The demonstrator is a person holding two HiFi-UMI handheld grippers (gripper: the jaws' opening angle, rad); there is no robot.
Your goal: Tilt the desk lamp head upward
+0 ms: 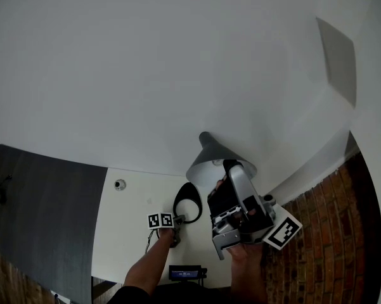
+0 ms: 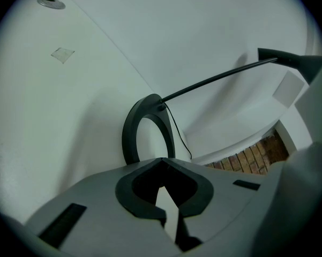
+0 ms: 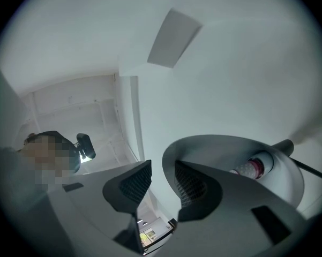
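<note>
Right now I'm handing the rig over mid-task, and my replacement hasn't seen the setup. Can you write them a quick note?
Left tool: shut and empty, tips close to the lamp's ring base; I can't tell if they touch.
Right tool: open, pointing up. The rim of the lamp shade appears to sit in the gap, not clamped.
Lamp: a thin arm runs from the ring base to the shade; the bulb shows inside.
Done: both tools are at the lamp.
Left: close the right tool on the rim and tilt the head upward, probably steadying the base with the left tool.
</note>
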